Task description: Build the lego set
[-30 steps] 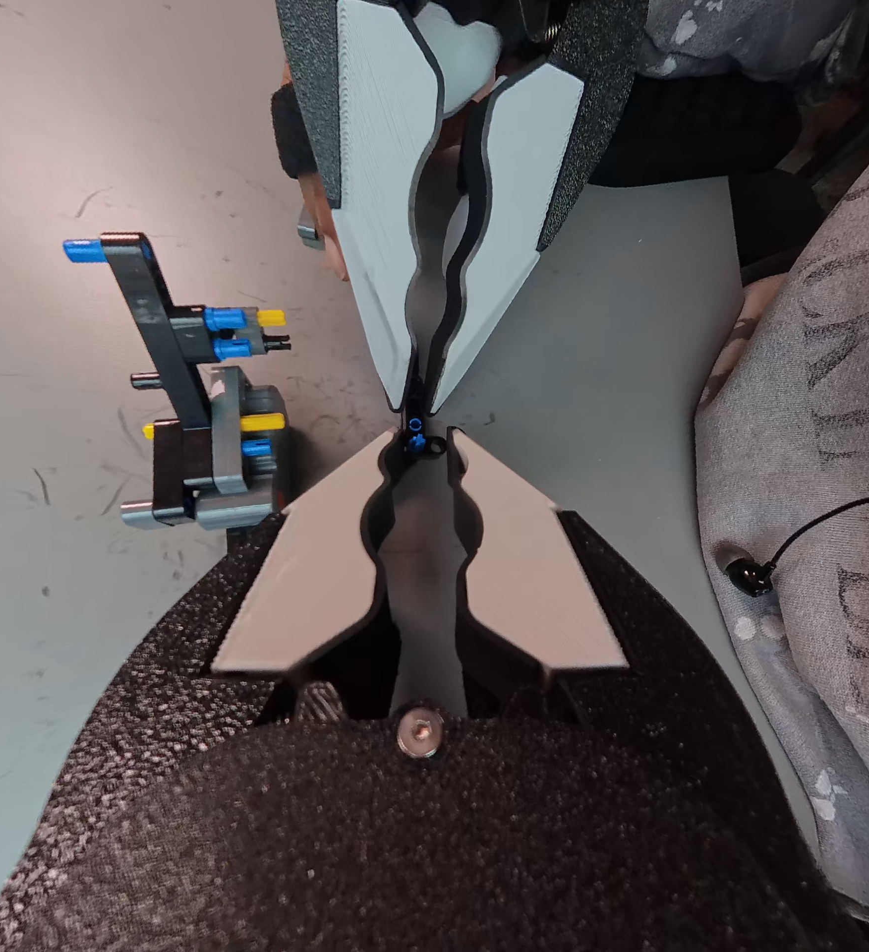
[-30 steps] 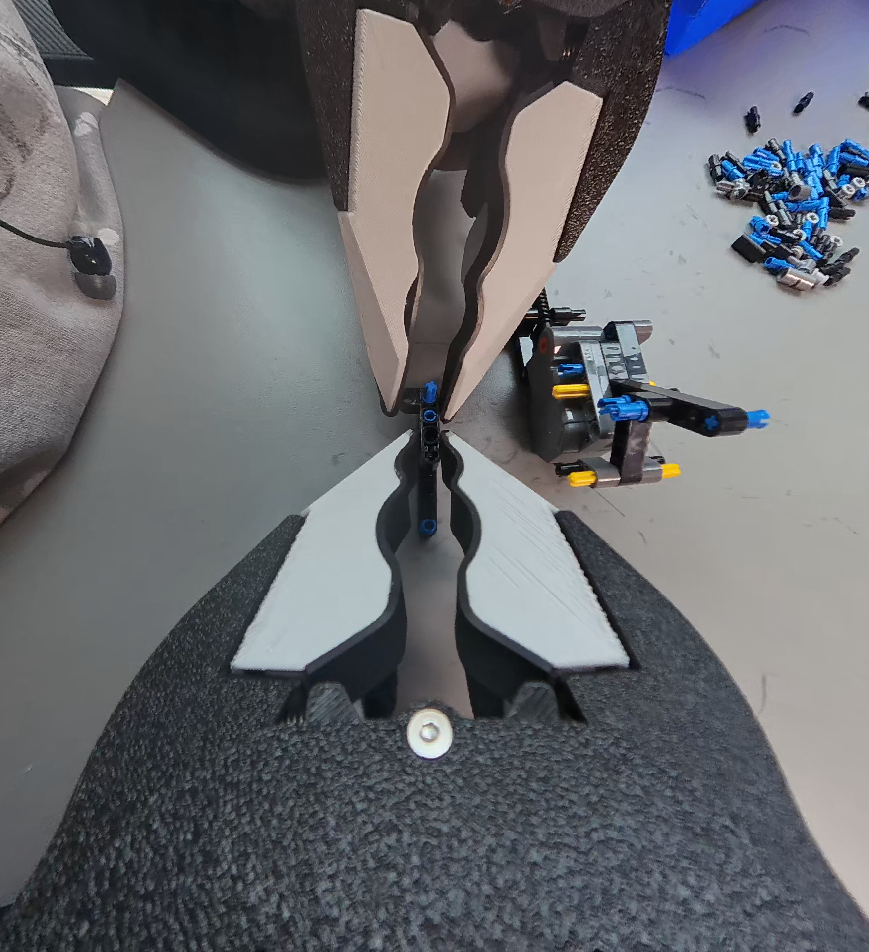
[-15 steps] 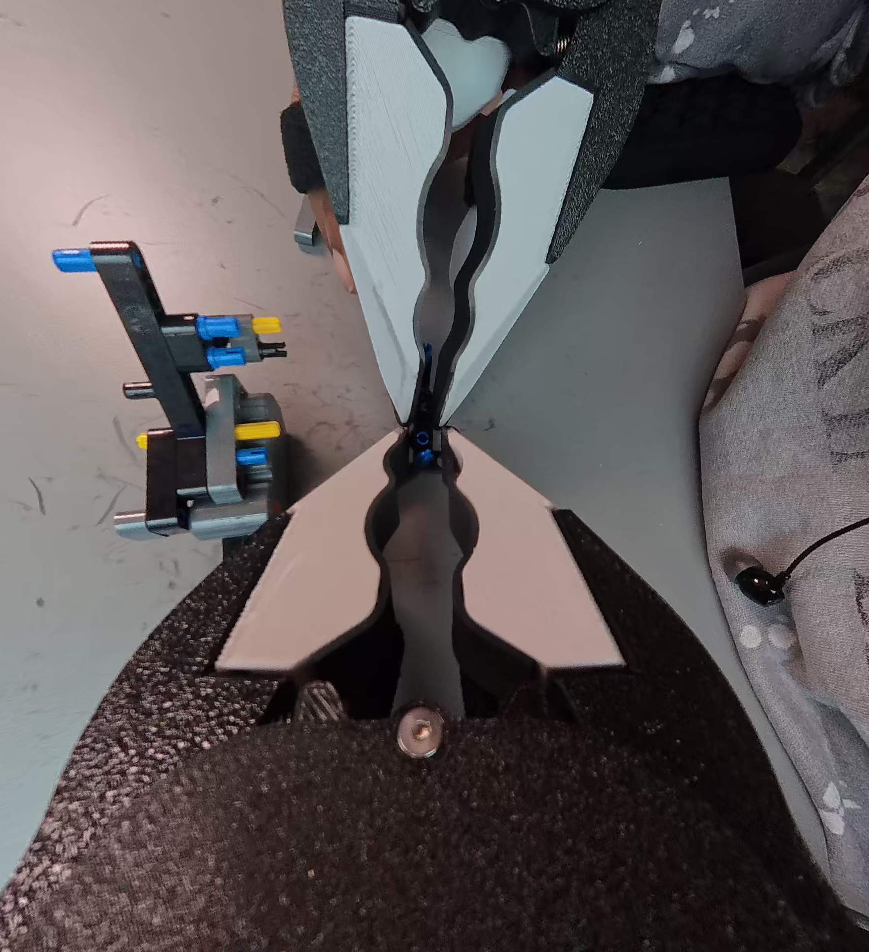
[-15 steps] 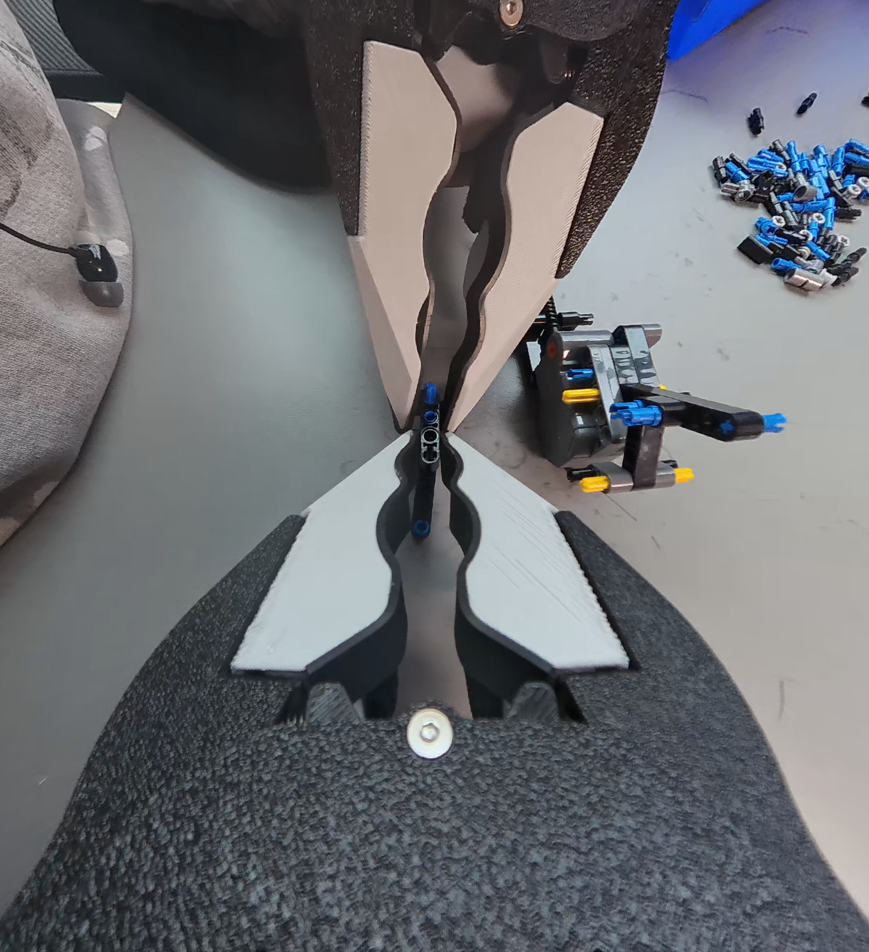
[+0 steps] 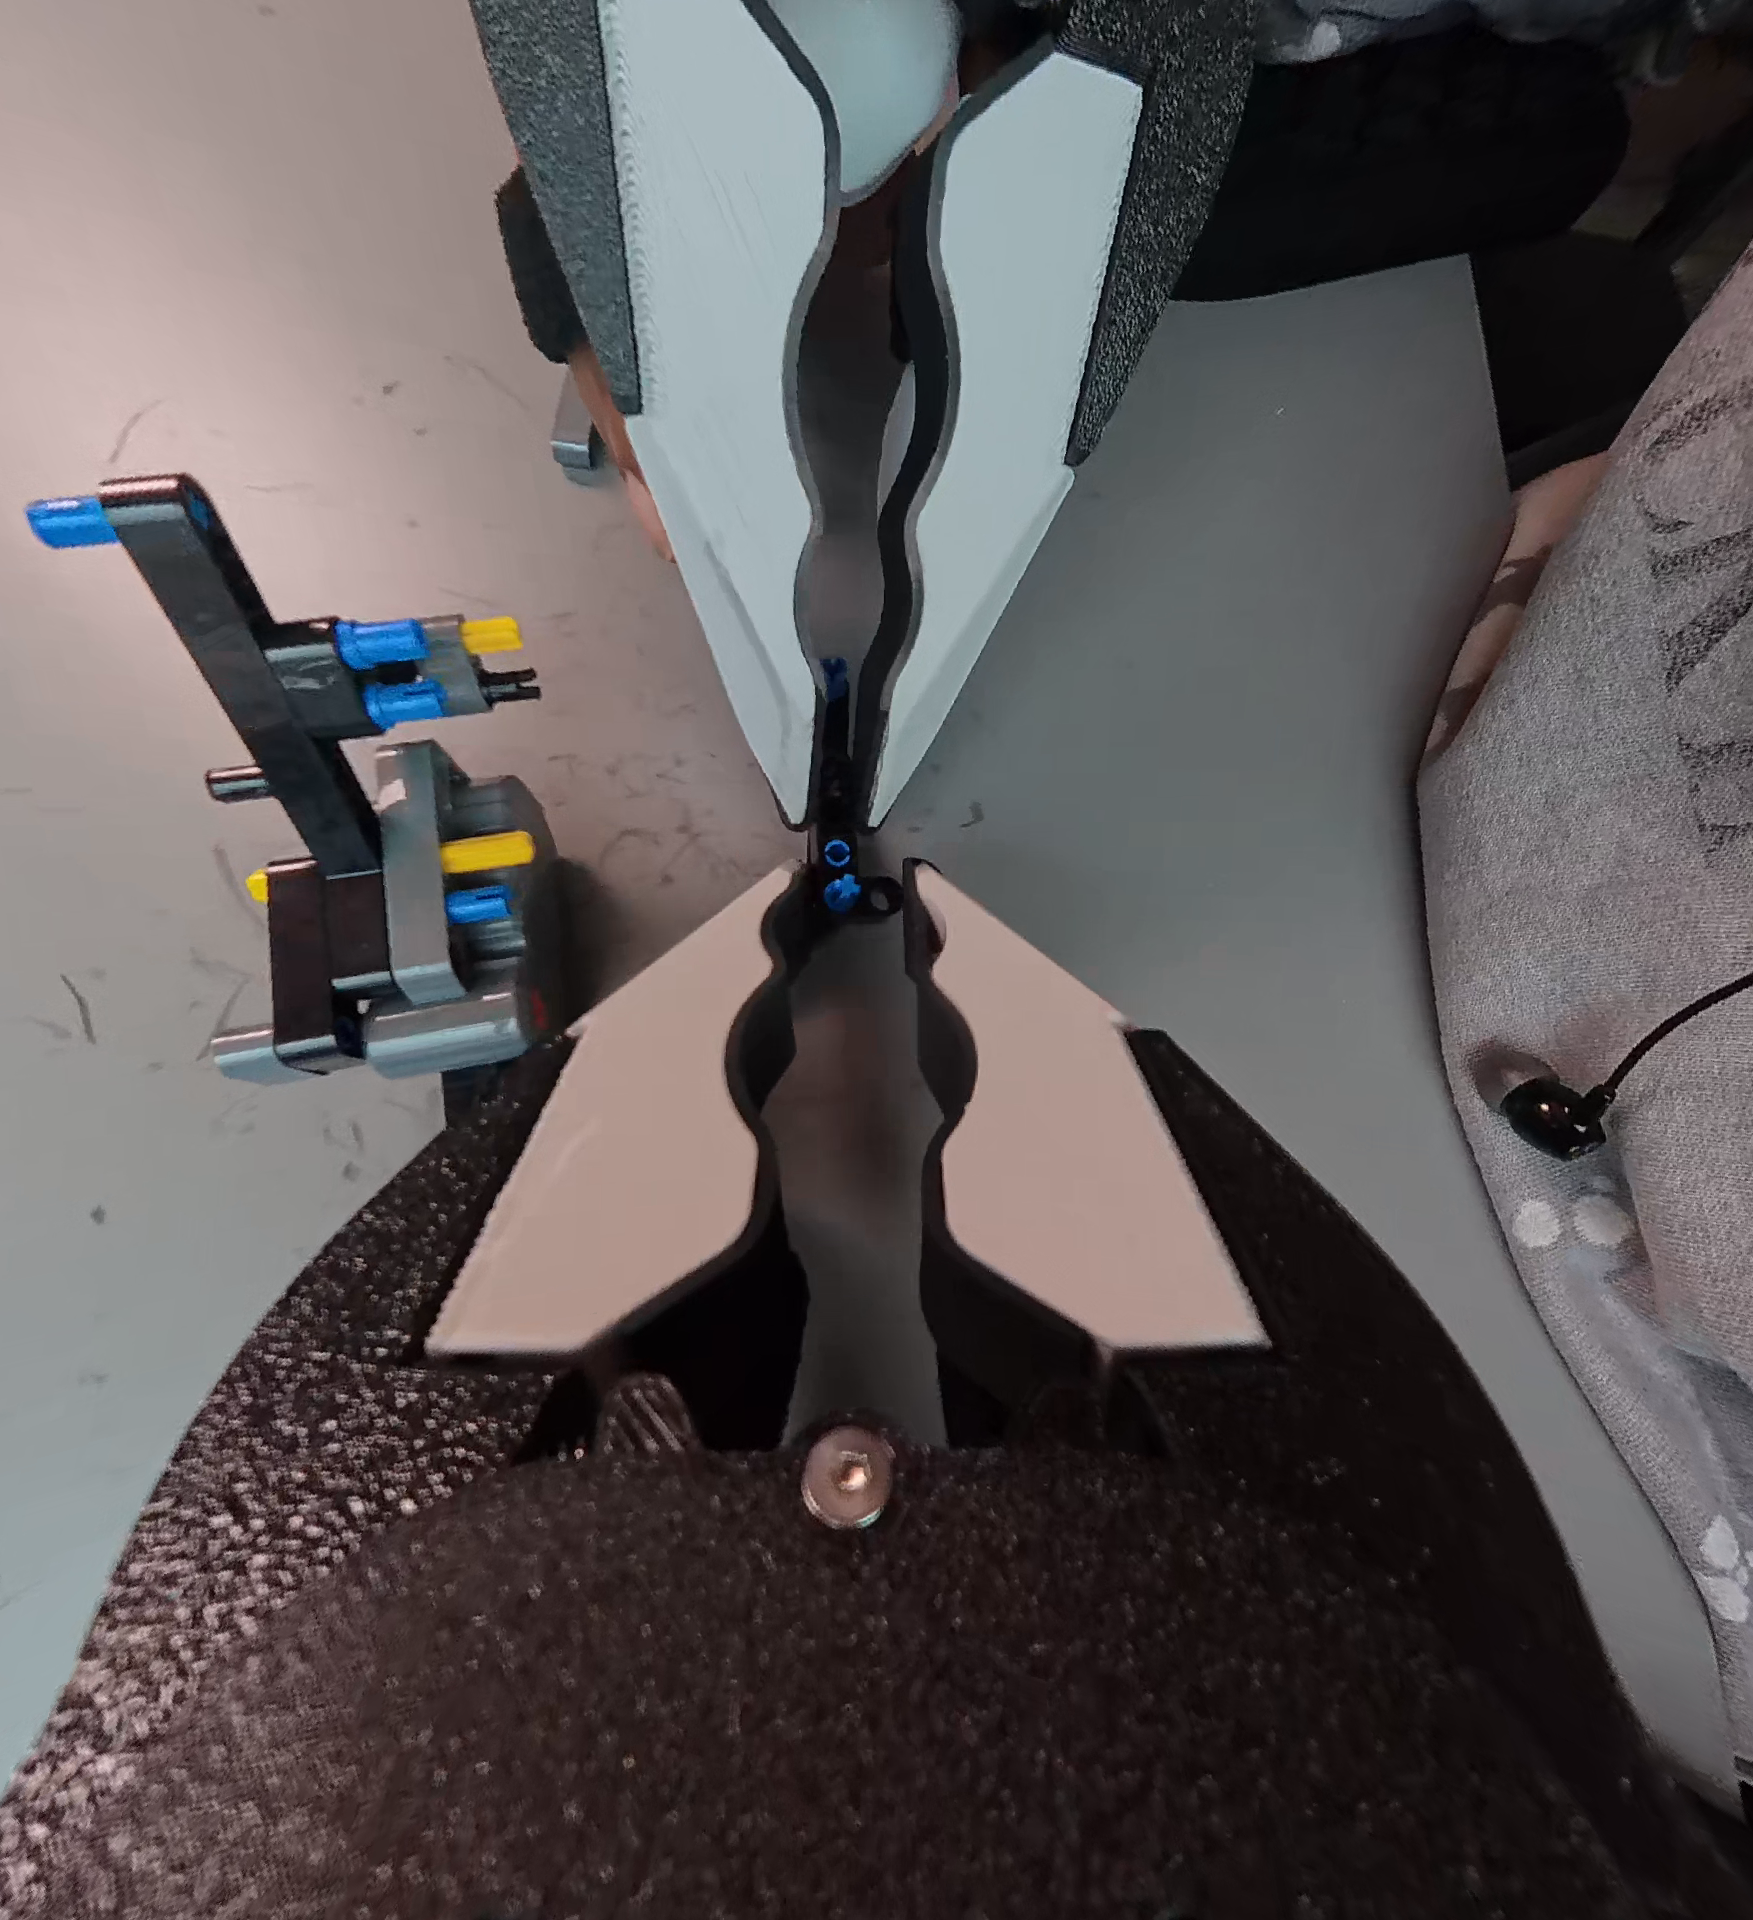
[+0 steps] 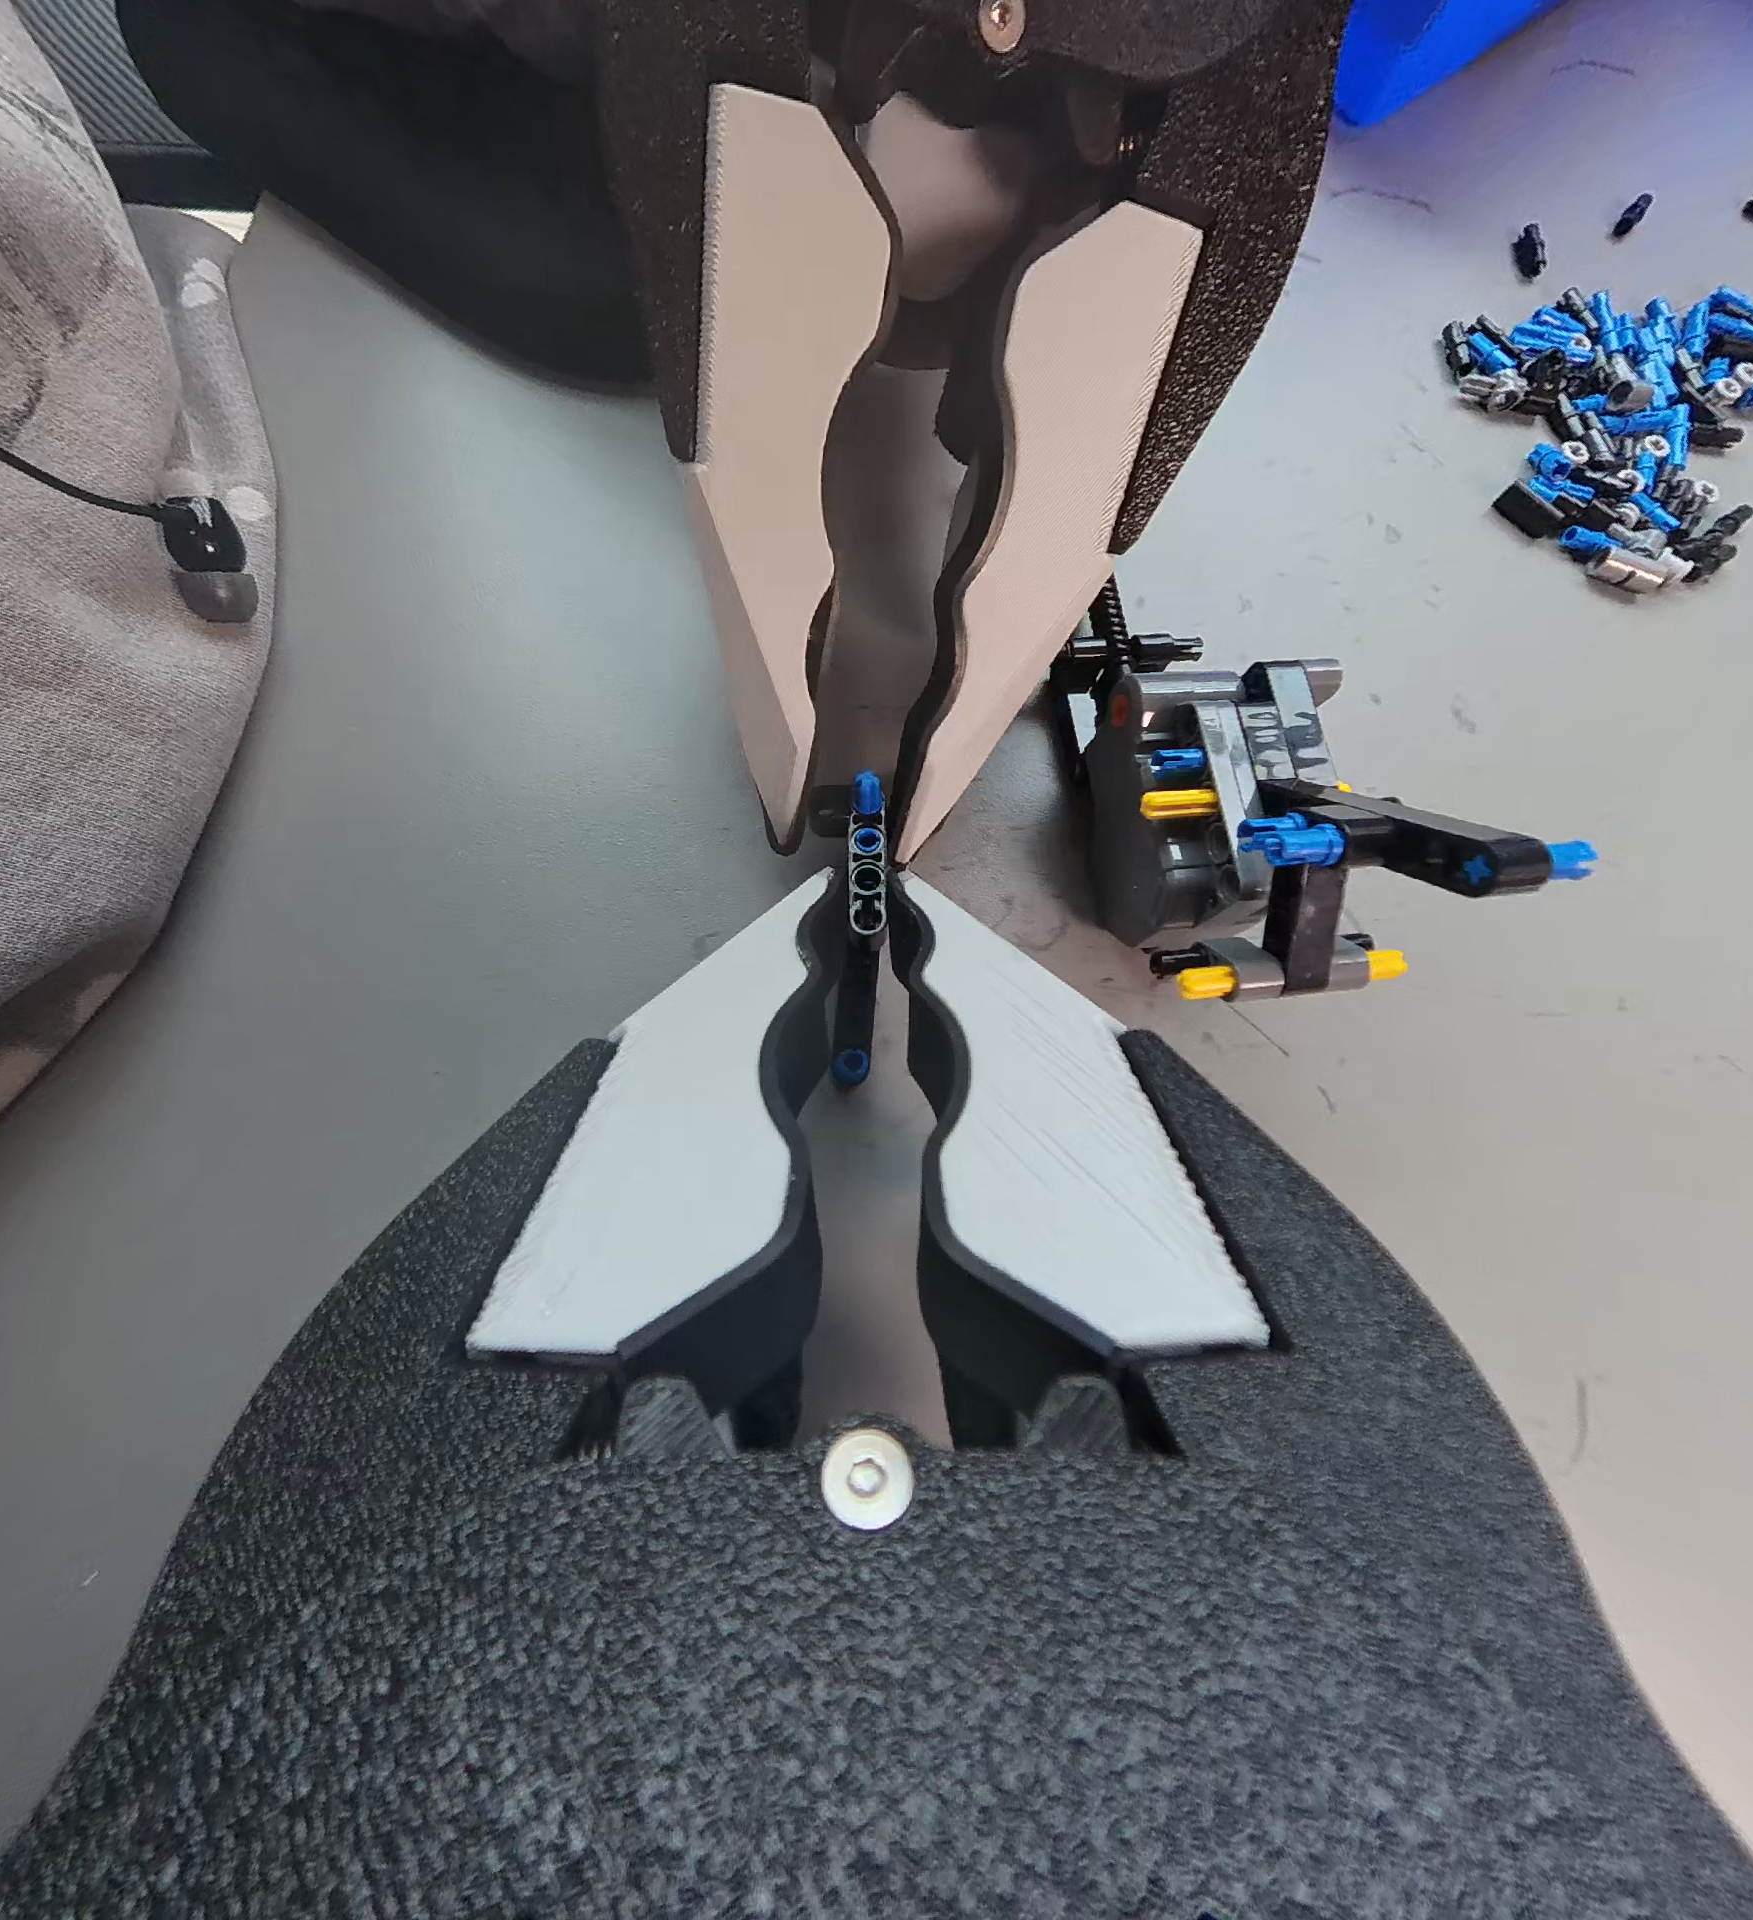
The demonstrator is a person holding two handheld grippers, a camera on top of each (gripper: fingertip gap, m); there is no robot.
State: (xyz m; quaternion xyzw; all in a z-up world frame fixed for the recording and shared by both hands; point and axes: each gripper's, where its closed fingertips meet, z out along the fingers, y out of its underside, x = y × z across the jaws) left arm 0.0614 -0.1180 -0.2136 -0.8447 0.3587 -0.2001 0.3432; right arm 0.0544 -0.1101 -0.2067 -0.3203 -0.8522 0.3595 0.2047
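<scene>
Lengthwise, right gripper [image 6: 864, 904] pinches black beam [image 6: 859, 977] pointing toward left gripper [image 6: 851, 831].

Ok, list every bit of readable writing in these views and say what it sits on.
Grey garment: large dark printed letters, folded and cut off by the frame; not quoted here.
Lego assembly, loose pin pile, black beam in the right gripper, small black connector in the left gripper: no writing readable.
</scene>
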